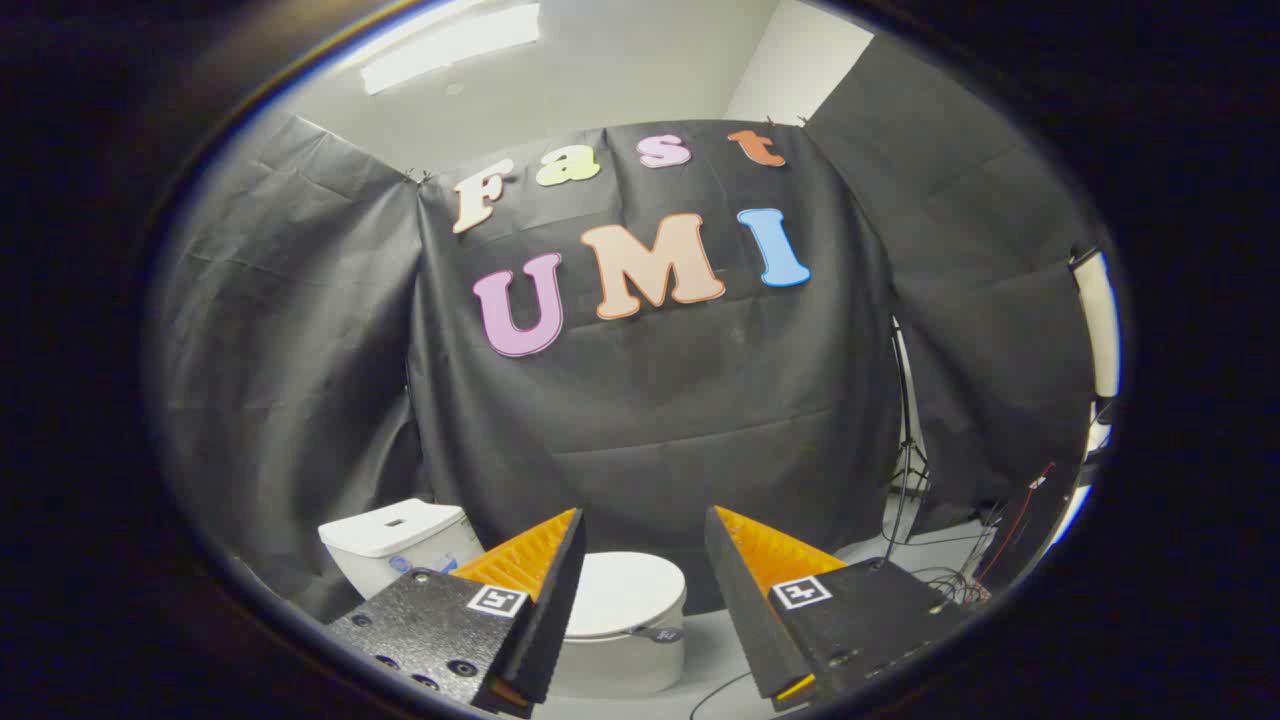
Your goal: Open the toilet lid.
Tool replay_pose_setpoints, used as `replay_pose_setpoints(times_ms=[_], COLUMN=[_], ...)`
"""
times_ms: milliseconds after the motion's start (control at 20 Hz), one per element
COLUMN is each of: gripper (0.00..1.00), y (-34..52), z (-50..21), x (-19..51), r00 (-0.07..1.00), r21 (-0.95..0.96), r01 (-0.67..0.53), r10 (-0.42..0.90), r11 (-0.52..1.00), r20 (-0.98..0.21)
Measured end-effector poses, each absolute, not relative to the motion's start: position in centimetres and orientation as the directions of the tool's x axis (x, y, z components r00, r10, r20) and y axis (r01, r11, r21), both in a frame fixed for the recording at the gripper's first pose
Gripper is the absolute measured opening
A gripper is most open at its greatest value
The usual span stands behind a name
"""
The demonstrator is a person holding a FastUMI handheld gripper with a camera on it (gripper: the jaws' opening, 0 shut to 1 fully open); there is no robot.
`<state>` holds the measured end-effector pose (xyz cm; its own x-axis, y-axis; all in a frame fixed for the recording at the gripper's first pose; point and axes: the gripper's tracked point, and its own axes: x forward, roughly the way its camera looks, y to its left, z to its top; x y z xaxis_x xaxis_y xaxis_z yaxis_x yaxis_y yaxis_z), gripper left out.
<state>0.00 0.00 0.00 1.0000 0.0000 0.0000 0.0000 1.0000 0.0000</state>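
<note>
The gripper (645, 530) is held up off the floor, its two fingers spread wide with nothing between them, and nothing is being touched. The toilet (560, 600) is taken as the landmark here. Its lid (625, 592) is seen down flat over the bowl, closed, lying beyond the fingertips and mostly in the gap between them, with its near side partly covered by the left finger. A small dark tab (658, 634) is seen sticking out at the lid's front rim, on the side nearer the right finger. The tank (395, 540) is seen to the left of the lid, beyond the left finger, white with a flat top. Behind the toilet the black cloth wall (660, 400) is hung in creased panels. To the right of the toilet, well apart from it, a light stand (908, 440) is planted on the pale floor (720, 650), with loose cables (950, 580) gathered around its feet. One thin cable is trailed across the floor just right of the bowl's base. High above the toilet, a ceiling light (450, 45) is lit.
</note>
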Motion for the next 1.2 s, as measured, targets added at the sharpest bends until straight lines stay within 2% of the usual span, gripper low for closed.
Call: replay_pose_setpoints(times_ms=[700, 1000, 1200], gripper=[0.74, 0.74, 0.74], y=[-1.1, -3.2, -3.9], z=[-1.1, -2.4, -5.4], x=[0.3, 1.5, 3.5], r00=[0.999, 0.997, 0.984], r21=[0.099, 0.263, 0.404], r01=[0.019, 0.068, 0.121], r10=[-0.015, -0.052, -0.056], r11=[0.995, 0.962, 0.907], r20=[-0.04, -0.065, -0.168])
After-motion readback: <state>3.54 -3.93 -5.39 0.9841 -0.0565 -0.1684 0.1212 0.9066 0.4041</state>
